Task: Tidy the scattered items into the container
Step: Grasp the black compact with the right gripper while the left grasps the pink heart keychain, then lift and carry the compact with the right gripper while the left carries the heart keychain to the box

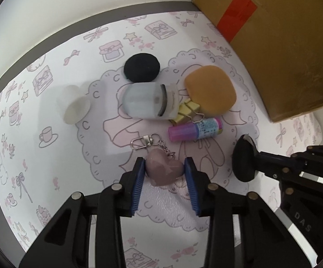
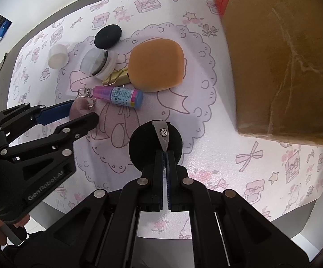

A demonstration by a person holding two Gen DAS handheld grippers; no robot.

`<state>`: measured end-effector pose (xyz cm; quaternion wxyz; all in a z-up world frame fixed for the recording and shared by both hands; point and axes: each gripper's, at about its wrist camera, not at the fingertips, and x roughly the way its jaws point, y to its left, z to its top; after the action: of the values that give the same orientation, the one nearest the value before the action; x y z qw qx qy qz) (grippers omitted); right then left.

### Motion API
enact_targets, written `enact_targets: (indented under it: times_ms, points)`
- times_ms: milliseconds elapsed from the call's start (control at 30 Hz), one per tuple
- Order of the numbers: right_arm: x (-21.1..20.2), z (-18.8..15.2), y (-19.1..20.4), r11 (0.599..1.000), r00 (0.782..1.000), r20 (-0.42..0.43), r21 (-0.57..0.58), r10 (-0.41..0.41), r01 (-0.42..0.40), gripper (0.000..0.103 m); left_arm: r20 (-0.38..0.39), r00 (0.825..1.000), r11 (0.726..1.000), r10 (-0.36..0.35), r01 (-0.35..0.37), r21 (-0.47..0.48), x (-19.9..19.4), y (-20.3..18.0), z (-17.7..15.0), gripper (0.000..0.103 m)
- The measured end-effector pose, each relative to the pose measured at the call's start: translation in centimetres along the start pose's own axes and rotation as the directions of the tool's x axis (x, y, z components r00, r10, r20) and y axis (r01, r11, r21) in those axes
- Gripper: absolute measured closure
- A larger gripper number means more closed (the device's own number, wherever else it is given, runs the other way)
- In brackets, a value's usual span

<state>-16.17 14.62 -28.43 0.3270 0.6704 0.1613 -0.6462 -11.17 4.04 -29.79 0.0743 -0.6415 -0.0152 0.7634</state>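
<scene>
While both claws are working, tidying is underway.
Left claw (image 1: pixel 164 174) is straddling the heart keychain (image 1: pixel 163 170), jaws spread; right claw (image 2: pixel 165 154) is clenching the black puff's ribbon (image 2: pixel 162 134) for the cardboard box (image 2: pixel 284 55).

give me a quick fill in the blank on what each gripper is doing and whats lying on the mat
1. The left gripper has its blue pads on either side of a ____-shaped keychain.
2. The right gripper is shut on a flat round ____ puff.
3. The pink and blue tube lies on its ____.
4. The cardboard box bears a strip of ____ tape.

Missing words: heart; black; side; red
</scene>
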Motion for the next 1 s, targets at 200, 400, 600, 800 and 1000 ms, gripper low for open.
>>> enact_targets:
  times_ms: [200,400,600,800,1000]
  points:
    - [-0.7,-0.3,2.3,0.997,0.999,0.037,-0.078,-0.003,0.006,0.1,0.031,1.0,1.0,-0.003,0.004,-0.016,-1.5,0.7,0.1,0.068]
    - [-2.3,-0.4,3.2,0.995,0.997,0.08,-0.102,0.004,0.005,0.1,0.069,0.998,0.999,-0.001,0.003,-0.034,-3.6,1.4,0.8,0.068]
    - [-3.1,-0.8,3.7,0.993,0.992,0.126,-0.114,0.007,0.007,0.101,0.114,0.993,1.0,0.004,-0.002,-0.024,-5.9,0.9,0.1,0.067]
    - [-5.2,-1.3,5.3,0.993,0.984,0.175,-0.12,0.014,0.007,0.101,0.156,0.988,1.0,-0.001,0.004,-0.015,-8.2,0.9,-0.3,0.067]
    - [-6.6,-1.8,5.8,0.991,0.976,0.215,-0.131,0.025,0.003,0.101,0.195,0.981,1.0,0.009,-0.008,-0.005,-10.4,0.8,-0.8,0.068]
